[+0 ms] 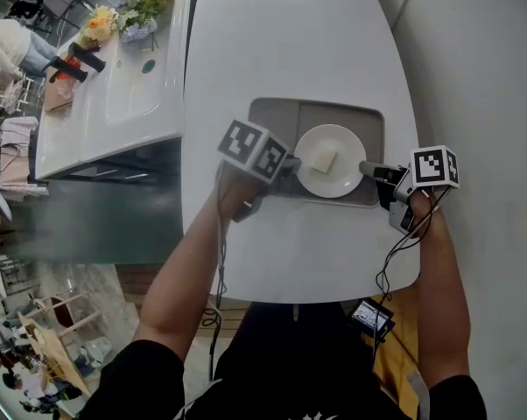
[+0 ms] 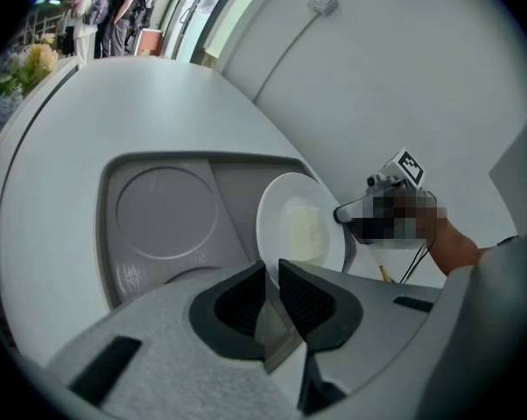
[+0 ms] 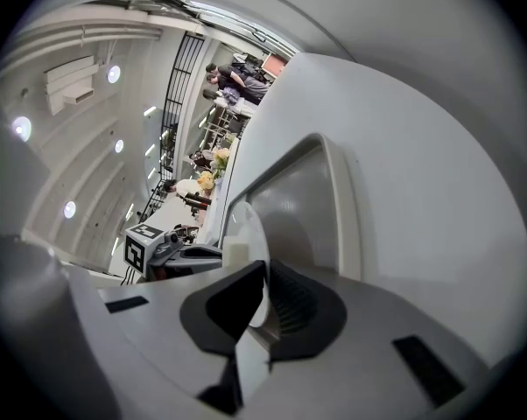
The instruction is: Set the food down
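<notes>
Jaws of our left gripper (image 2: 272, 269) are pinched on the near rim of a white plate (image 2: 274, 210), the thin edge caught between the ribbed black pads. Our right gripper (image 3: 265, 274) is clamped the same way on the opposite rim, so we hold the plate between both tools, one on each side.

A small pale block of food (image 1: 324, 160) sits near the plate's middle. The plate lies over the right-hand section of a grey tray (image 1: 272, 116), whose left section has a shallow round recess. We cannot tell whether the plate's underside touches the tray.

The tray rests on a long white table (image 1: 281, 42). Well apart, to the left, a second table (image 1: 115, 94) carries flowers (image 1: 128, 11) at its far end.
</notes>
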Available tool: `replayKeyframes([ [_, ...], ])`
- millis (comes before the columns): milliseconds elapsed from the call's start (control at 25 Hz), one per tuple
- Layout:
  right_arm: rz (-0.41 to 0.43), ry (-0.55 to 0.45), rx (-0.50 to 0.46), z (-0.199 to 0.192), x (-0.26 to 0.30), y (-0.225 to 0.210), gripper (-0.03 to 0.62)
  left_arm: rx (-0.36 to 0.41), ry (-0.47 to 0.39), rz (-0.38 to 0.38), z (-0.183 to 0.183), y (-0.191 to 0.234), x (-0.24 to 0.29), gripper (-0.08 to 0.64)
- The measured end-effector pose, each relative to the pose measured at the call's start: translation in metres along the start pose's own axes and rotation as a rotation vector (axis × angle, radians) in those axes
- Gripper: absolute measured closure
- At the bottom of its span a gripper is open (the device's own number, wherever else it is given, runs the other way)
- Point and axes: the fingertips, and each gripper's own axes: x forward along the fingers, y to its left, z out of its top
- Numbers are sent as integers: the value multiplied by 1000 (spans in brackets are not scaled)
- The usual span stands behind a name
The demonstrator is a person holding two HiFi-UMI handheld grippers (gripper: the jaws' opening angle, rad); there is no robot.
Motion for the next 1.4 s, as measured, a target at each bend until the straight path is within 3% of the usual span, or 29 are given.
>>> replayKeyframes([
  [720,-199,72,-191,6,6,-10,574,88,64,111,0,4,10,513],
  [1400,-411,114,-422,7,10,-18,529,230,125,300,4,4,9,505],
])
